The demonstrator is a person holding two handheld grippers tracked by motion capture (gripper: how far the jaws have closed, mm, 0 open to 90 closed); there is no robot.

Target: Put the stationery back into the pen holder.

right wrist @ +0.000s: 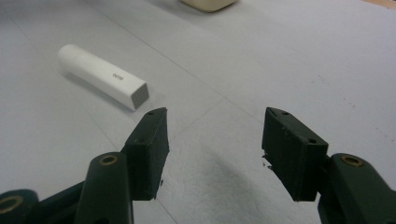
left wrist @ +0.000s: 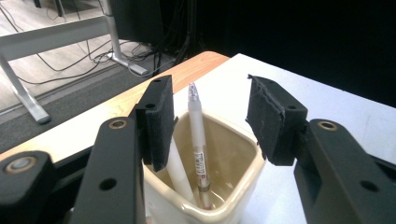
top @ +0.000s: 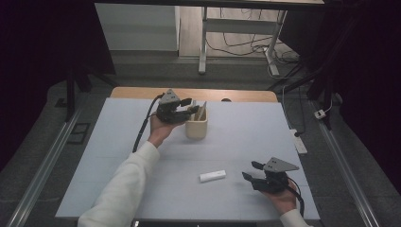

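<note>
A cream square cup (top: pixel 196 126) stands at the back middle of the white mat (top: pixel 246 132). In the left gripper view the cup (left wrist: pixel 233 205) holds an upright frosted white pen (left wrist: pixel 197 135) and a second white stick (left wrist: pixel 180 172) leaning beside it. My left gripper (top: pixel 191 105) hovers over the cup, open. The pen rises between its pads (left wrist: pixel 159 121), free of the right-hand pad. My right gripper (top: pixel 249 170) rests low at the front right, open and empty. A short white capped tube (top: pixel 212 176) lies on the mat just left of it, ahead of the jaws (right wrist: pixel 102 77).
The mat covers a wooden table whose far edge (top: pixel 142 92) shows bare. Beyond it, on the floor, stand a white metal desk frame (top: pixel 204 42) and loose cables (top: pixel 246 45). Metal rails (top: pixel 42 170) run along both sides. The cup's base (right wrist: pixel 208 3) shows in the right gripper view.
</note>
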